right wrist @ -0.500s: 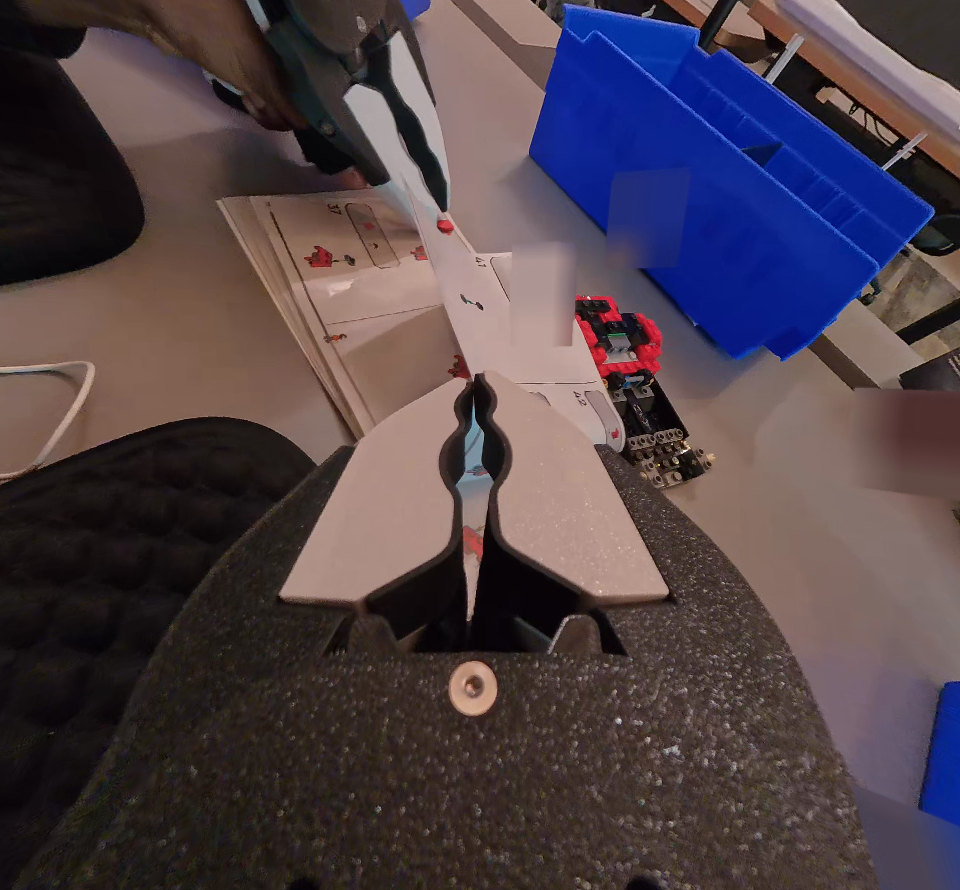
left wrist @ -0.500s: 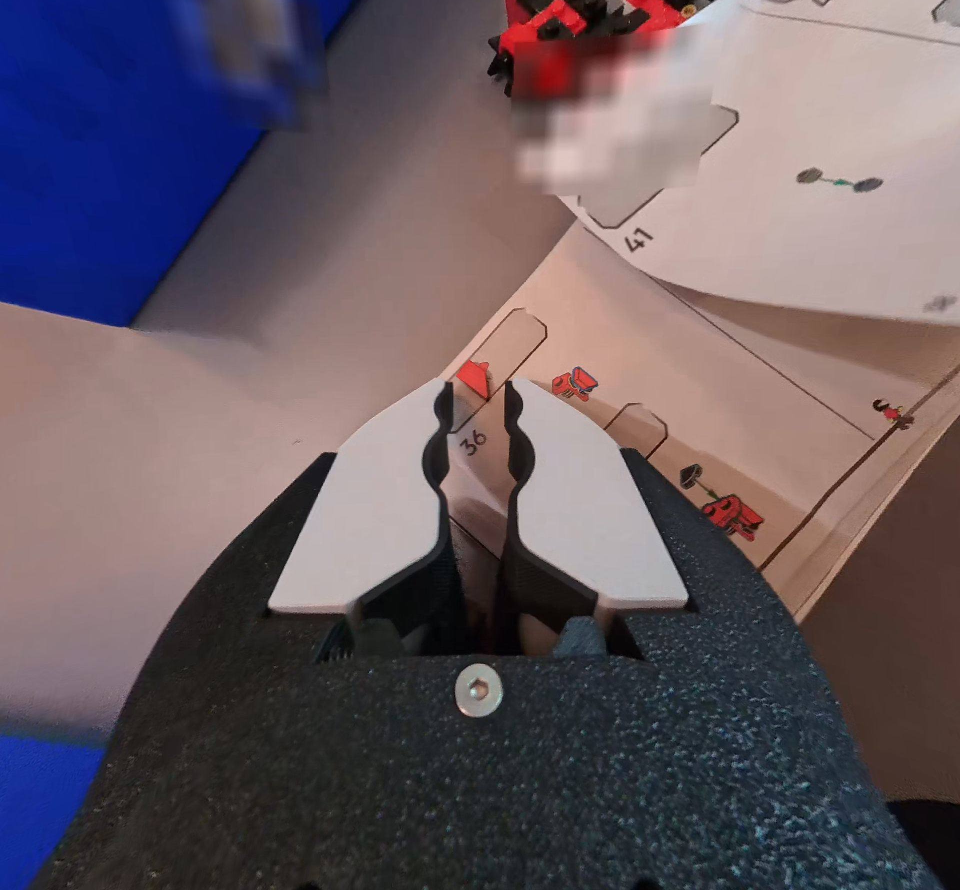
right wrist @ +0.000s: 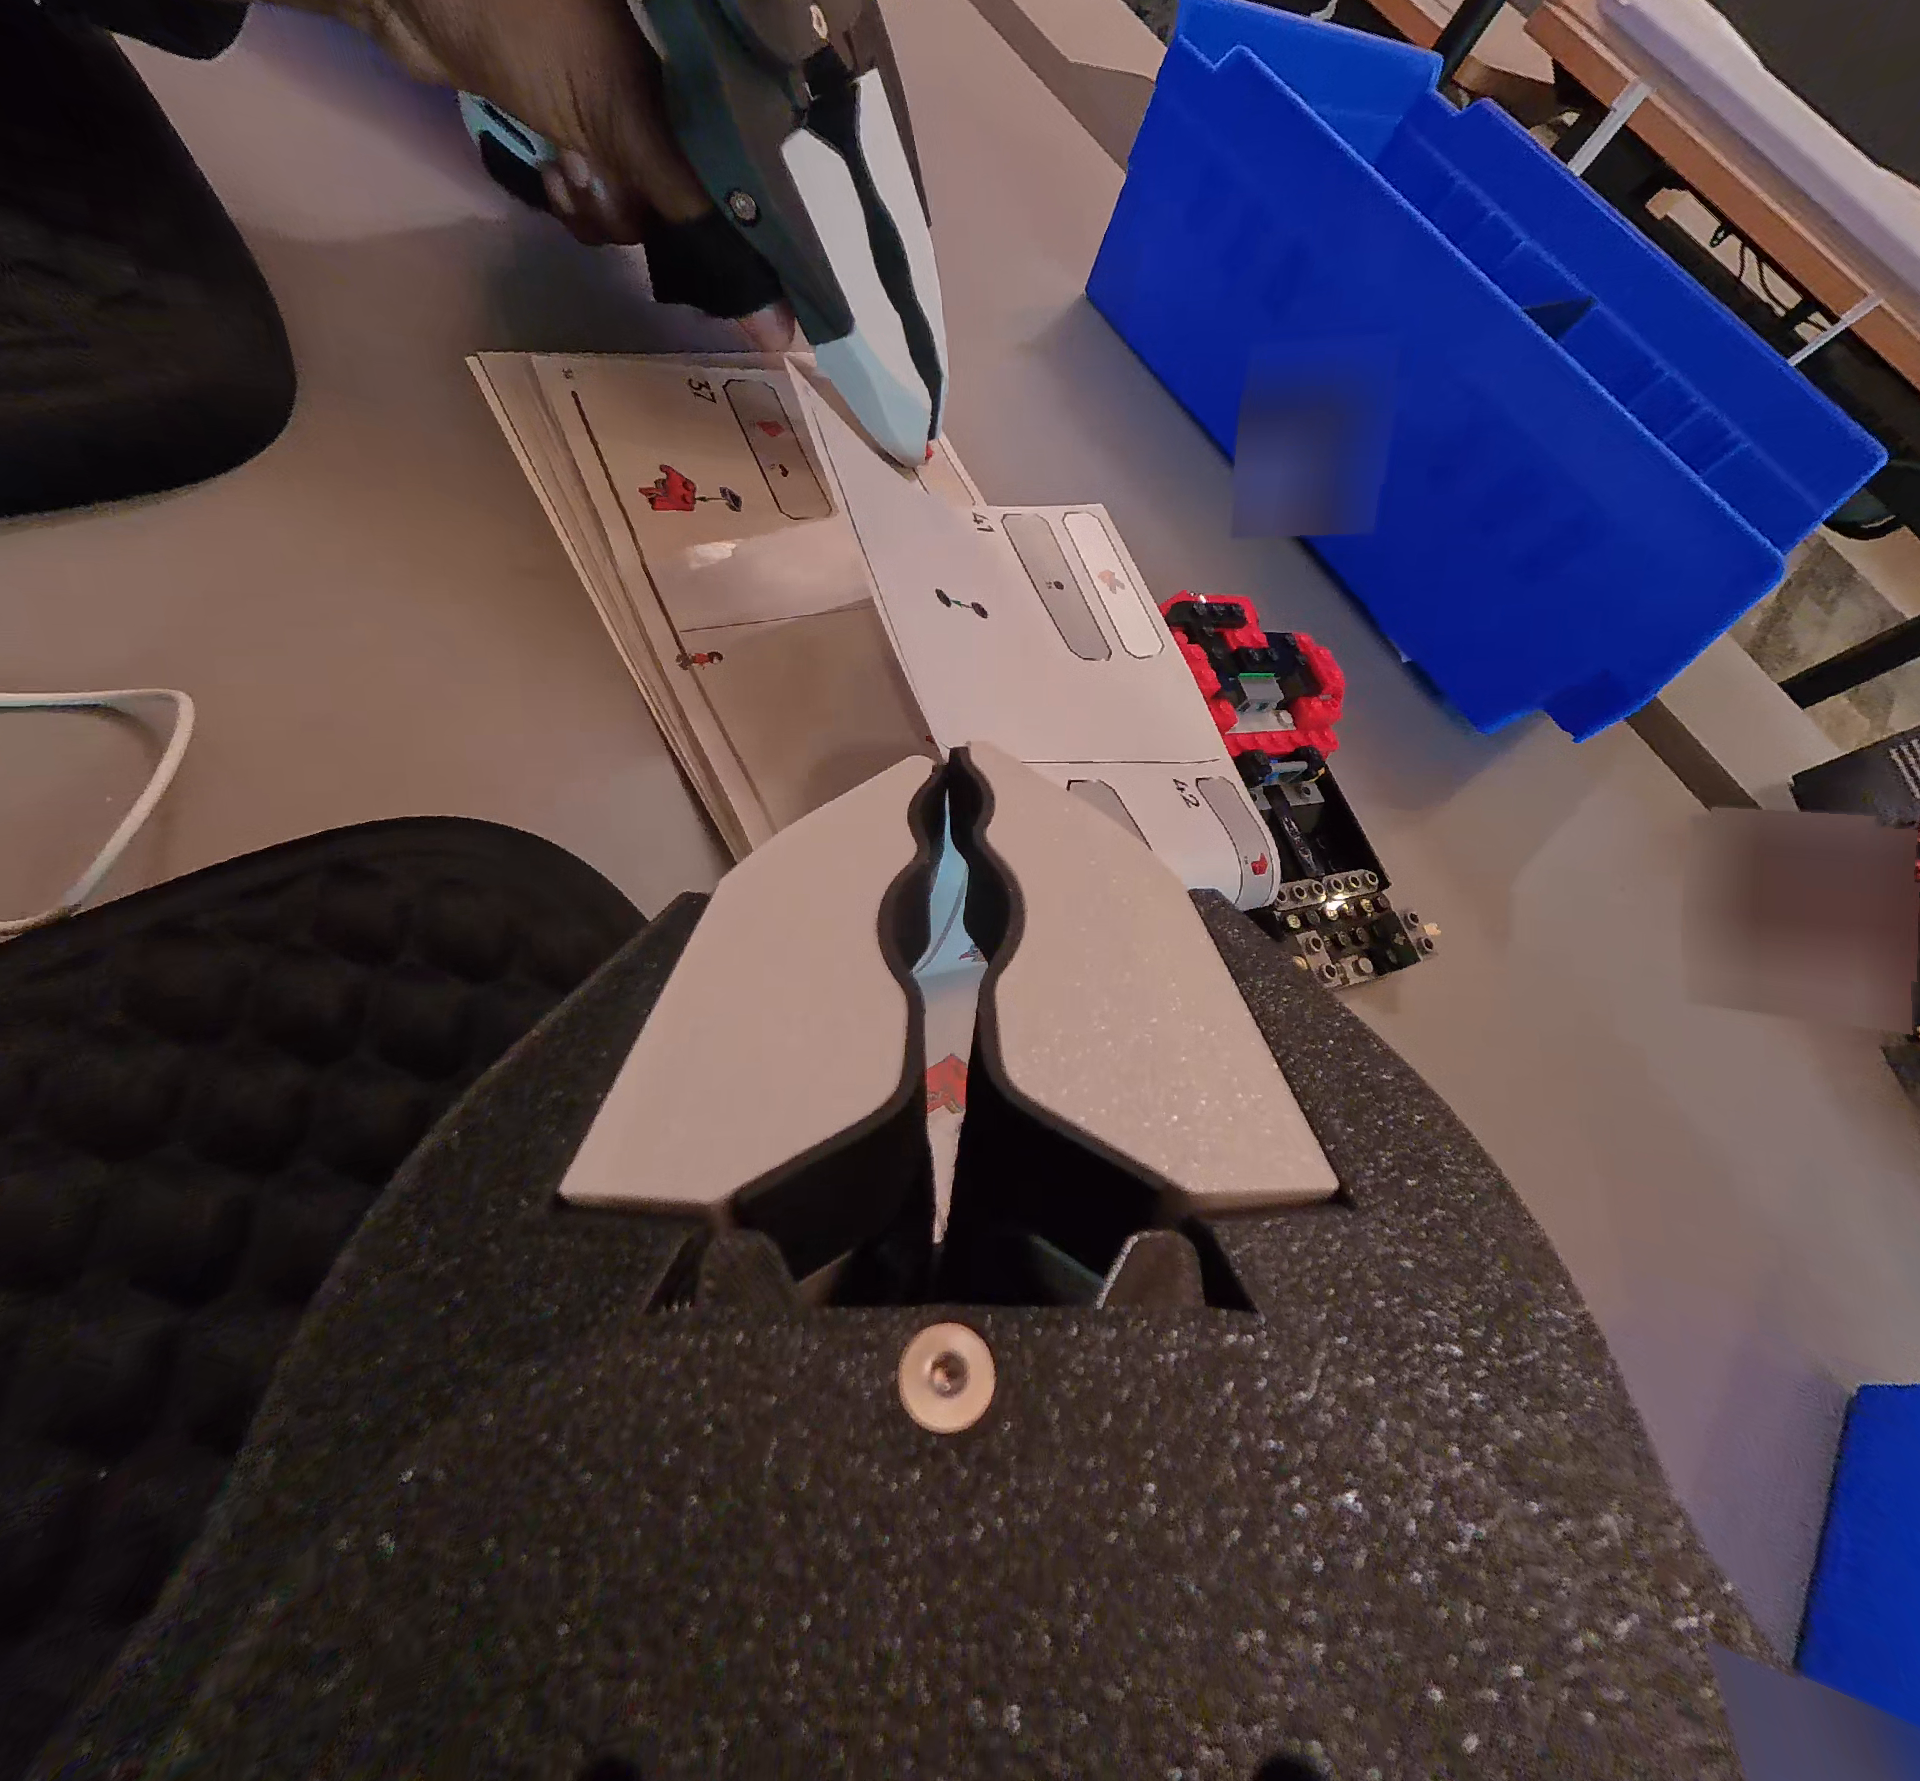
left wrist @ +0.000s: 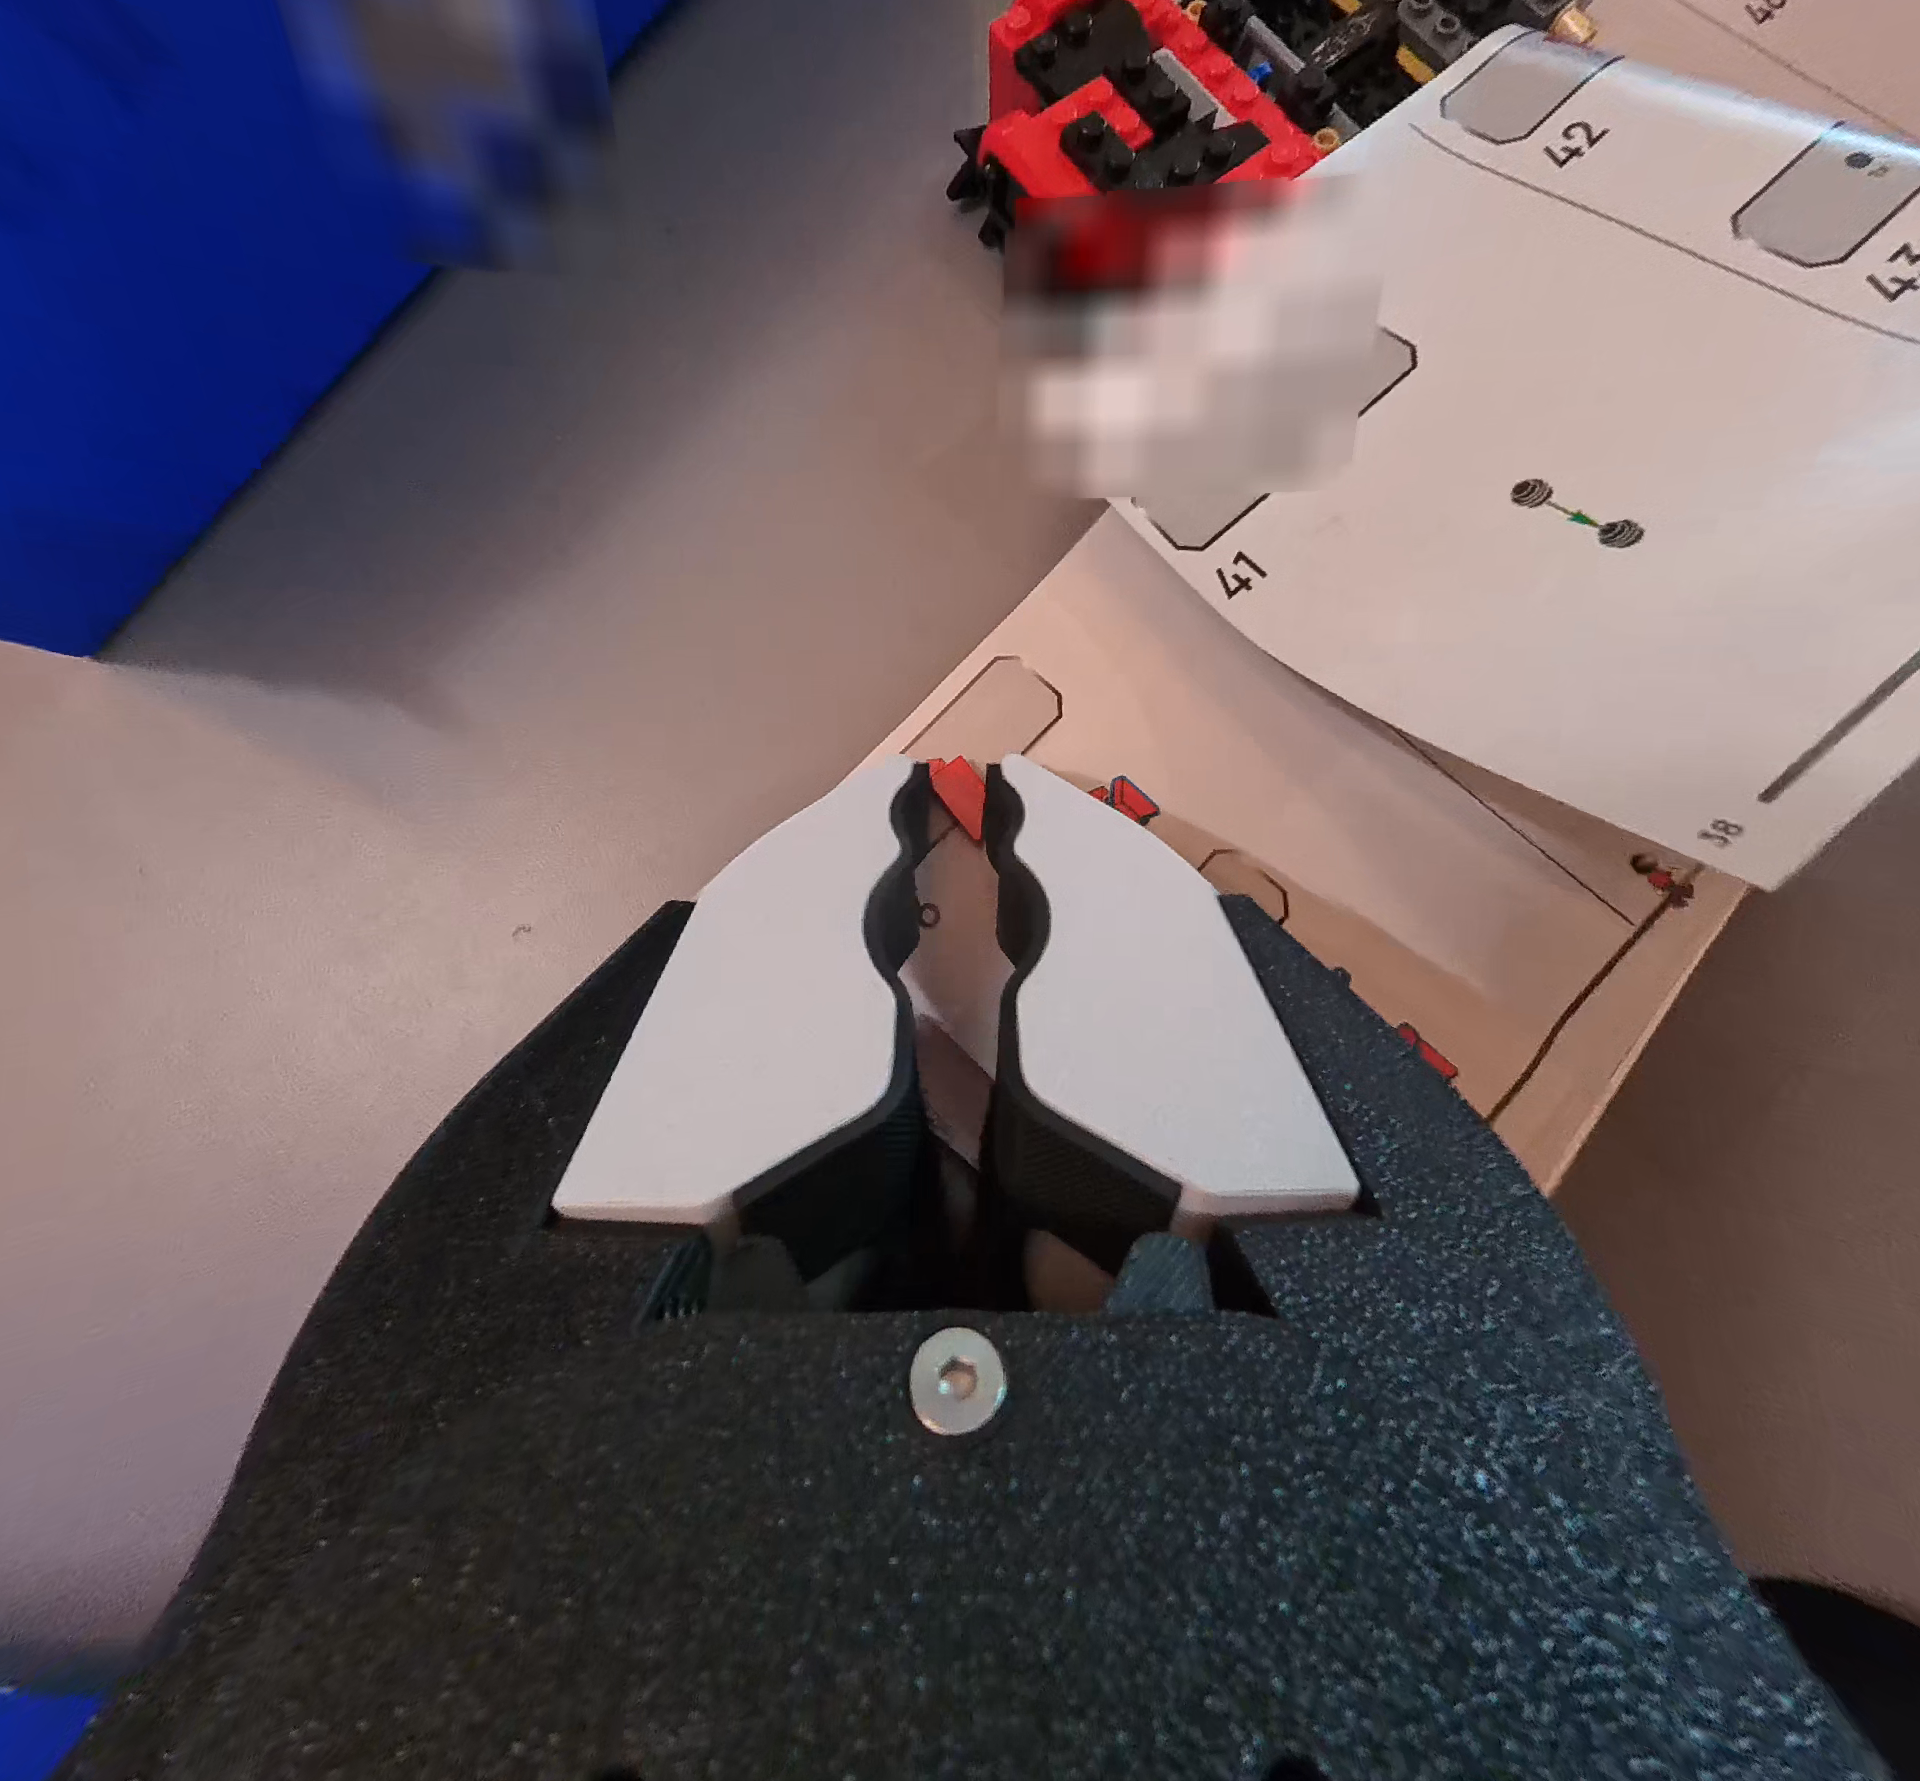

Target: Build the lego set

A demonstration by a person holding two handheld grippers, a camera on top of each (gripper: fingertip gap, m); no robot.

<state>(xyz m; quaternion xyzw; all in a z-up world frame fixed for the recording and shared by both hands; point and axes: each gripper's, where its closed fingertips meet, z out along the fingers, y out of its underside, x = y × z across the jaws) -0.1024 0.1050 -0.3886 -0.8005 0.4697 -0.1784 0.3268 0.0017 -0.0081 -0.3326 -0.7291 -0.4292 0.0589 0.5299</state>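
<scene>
Pinching a small red brick (left wrist: 958, 796) over the instruction booklet (right wrist: 748, 578), left tool (left wrist: 954, 777) nearly closed, right tool (right wrist: 952, 761) clamped on a lifted page (right wrist: 1023, 651), red-and-black lego car (right wrist: 1273, 692) parked beside on the desk (right wrist: 364, 609).

I see a big blue plastic storage bin (right wrist: 1475, 443) at two o'clock on the grey tabletop (right wrist: 343, 651). A loop of white cable (right wrist: 135, 775) lies at nine o'clock (its ends run out of frame). A black quilted pad (right wrist: 239, 1056) fills eight o'clock, and another blue bin corner (right wrist: 1870, 1544) sits at four o'clock.
</scene>
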